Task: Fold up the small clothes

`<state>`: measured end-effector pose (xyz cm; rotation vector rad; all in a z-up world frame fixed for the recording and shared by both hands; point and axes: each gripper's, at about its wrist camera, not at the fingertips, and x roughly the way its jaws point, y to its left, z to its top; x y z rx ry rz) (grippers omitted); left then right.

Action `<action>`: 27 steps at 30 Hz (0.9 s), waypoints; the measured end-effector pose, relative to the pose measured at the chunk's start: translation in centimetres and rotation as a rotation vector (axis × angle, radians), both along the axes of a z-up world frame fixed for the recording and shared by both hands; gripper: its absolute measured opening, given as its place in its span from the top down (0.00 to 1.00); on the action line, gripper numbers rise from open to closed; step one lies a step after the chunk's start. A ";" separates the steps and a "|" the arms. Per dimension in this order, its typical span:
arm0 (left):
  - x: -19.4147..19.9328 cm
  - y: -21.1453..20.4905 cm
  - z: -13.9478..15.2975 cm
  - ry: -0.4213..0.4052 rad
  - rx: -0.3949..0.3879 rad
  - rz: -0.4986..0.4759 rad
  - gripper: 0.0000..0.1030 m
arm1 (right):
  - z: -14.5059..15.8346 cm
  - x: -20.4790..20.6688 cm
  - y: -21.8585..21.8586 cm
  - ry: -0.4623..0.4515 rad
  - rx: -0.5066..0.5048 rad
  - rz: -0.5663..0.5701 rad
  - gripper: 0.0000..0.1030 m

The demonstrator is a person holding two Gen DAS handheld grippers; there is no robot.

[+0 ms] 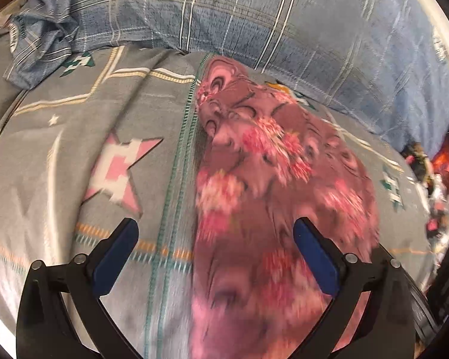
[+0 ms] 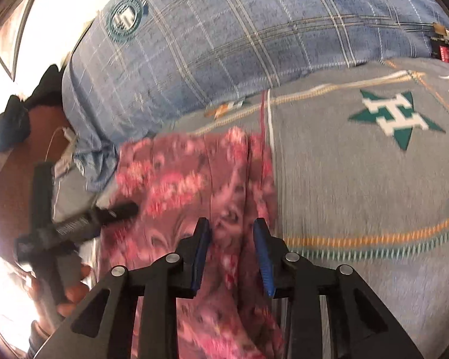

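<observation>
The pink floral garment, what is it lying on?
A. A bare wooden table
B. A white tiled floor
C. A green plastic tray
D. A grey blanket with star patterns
D: the pink floral garment is spread on a grey blanket with star patterns, beside a blue plaid pillow.

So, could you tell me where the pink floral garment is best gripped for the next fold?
Probably the near edge of the pink floral garment, approached from the person's side. It lies flat lengthwise on the grey bedspread, and the right gripper is already open over that end; the left gripper is open over its left edge.
</observation>
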<state>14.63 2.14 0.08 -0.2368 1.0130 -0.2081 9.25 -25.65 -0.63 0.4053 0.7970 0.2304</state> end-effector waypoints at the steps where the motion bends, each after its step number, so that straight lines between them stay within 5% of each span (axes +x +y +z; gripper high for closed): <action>1: -1.0 0.8 0.2 -0.014 -0.031 -0.001 0.00 | 0.4 -0.6 0.1 -0.033 -0.008 0.021 0.89; 4: -2.4 2.0 -0.9 -0.004 -0.028 0.019 0.00 | 0.9 -1.6 0.0 -0.092 -0.018 0.024 0.94; 7: -2.0 2.7 -2.9 0.054 -0.035 0.026 0.00 | -0.9 -0.5 0.5 -0.033 -0.056 0.030 0.94; 10: -2.7 3.0 -1.8 0.052 -0.058 0.033 0.00 | -0.1 -1.0 0.1 -0.037 -0.010 0.007 0.93; 14: -4.4 2.6 -0.4 0.006 -0.075 -0.019 0.00 | 0.8 -1.9 -1.4 -0.038 0.090 -0.007 0.84; 18: -4.8 1.4 -0.4 0.000 -0.065 -0.063 0.00 | 0.8 -1.7 -1.9 -0.047 0.071 -0.032 0.75; 21: -3.4 0.7 0.6 -0.028 -0.021 -0.056 0.00 | 1.7 0.3 -2.0 -0.052 0.103 -0.038 0.72; 24: -0.6 0.5 1.5 -0.036 -0.005 -0.022 0.00 | 2.0 3.2 -1.4 -0.041 0.099 -0.061 0.48; 27: 1.9 0.7 1.5 -0.022 0.014 0.021 0.00 | 1.2 6.3 -0.7 0.003 0.065 -0.094 0.48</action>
